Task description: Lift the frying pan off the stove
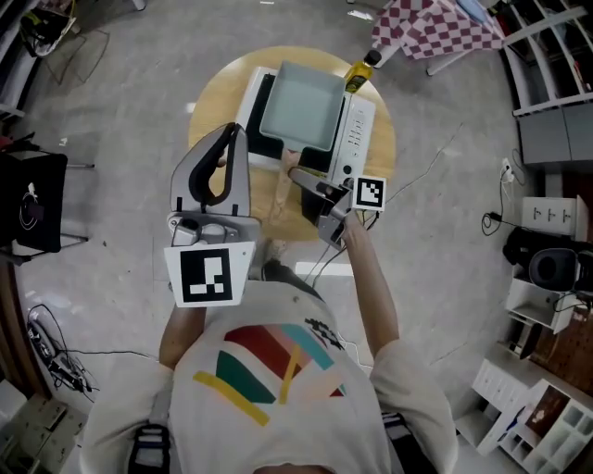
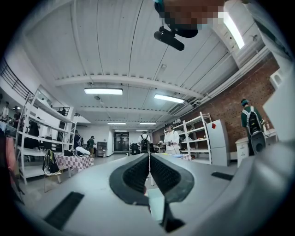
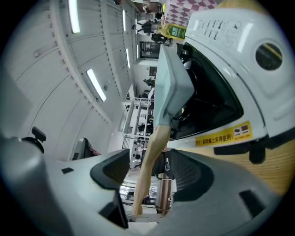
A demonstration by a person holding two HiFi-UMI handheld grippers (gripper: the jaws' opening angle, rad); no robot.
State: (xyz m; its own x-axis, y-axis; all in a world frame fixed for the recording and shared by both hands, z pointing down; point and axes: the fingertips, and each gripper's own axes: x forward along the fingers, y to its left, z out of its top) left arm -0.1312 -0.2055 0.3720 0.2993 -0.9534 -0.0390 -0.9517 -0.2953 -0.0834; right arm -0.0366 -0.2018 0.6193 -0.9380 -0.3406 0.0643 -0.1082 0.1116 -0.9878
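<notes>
A square pale-green frying pan [image 1: 298, 106] sits on a white stove [image 1: 359, 130] on a round wooden table [image 1: 208, 111]. Its wooden handle [image 1: 285, 180] points toward me. My right gripper [image 1: 313, 188] is at the handle, level with the stove's front edge. In the right gripper view the handle [image 3: 150, 161] runs between the jaws of my right gripper [image 3: 152, 173], which stand open with gaps to either side, and the pan [image 3: 170, 83] rests over the black stove top [image 3: 212, 101]. My left gripper [image 1: 233, 134] is held up at the table's left edge; in its own view the left gripper [image 2: 149, 166] is shut on nothing.
A yellow oil bottle [image 1: 359, 72] stands behind the stove at the pan's far right corner. A checkered cloth table [image 1: 435, 28] is further back. Cables trail on the floor right of the table. A black chair [image 1: 32, 199] stands at the far left.
</notes>
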